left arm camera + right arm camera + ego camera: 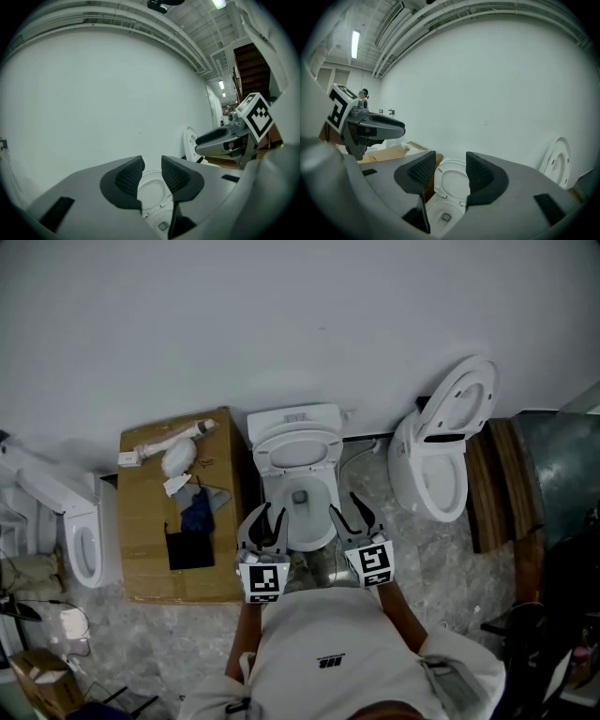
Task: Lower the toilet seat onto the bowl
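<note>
Raised seat (265, 454): rigid, smooth, probably light; grasp its top rim. Left gripper (274, 510) closed, right gripper (342, 503) slightly parted, both empty.

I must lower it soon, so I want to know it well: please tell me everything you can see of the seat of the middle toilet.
The toilet seat is white, smooth and glossy, and looks like plastic. It is an oval ring that stands raised and leans back toward the tank at the wall, apparently with the lid behind it. Its lower end joins the rear of the open bowl. Nothing else touches it: the left tool and the right tool hover in front of the bowl.
</note>
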